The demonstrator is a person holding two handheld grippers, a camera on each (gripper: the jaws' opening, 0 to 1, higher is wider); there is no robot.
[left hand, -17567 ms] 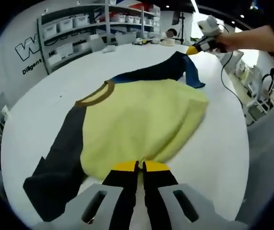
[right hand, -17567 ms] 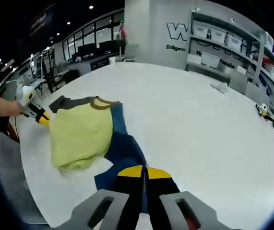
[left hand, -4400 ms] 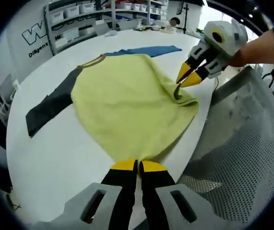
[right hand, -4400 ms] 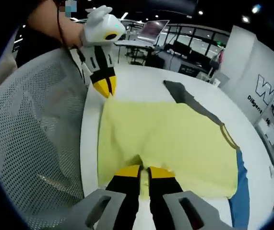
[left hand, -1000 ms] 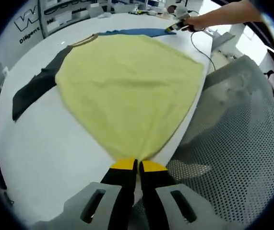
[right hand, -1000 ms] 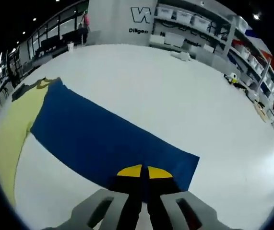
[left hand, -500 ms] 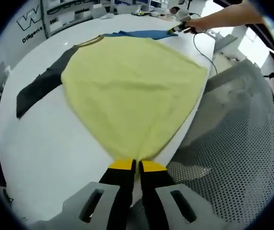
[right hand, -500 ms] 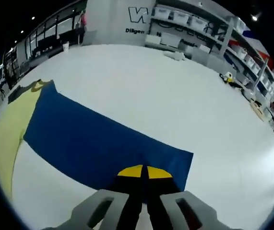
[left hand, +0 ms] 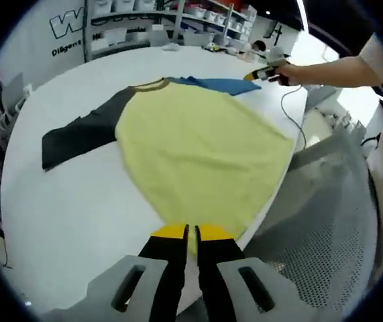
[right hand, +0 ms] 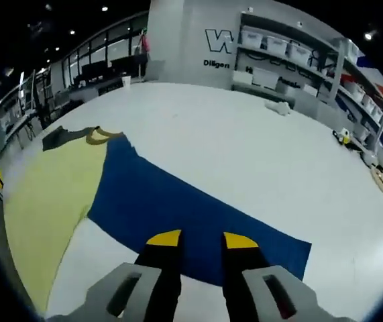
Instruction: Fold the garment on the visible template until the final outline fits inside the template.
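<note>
Left tool [left hand: 190, 233] clamped shut on the yellow shirt hem [left hand: 198, 221]. Right tool [right hand: 201, 240] parted wide over the blue sleeve [right hand: 178, 215], gripping nothing, on the table [right hand: 258, 161].

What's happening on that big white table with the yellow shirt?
A person is laying a long-sleeved shirt flat on a white table, using a hand-held claw in each hand. The left claw is shut on the yellow hem near the table's edge. The right claw stands open above the cuff end of the blue sleeve, which lies stretched out. The dark sleeve lies out to the other side. No fold has been made yet.
</note>
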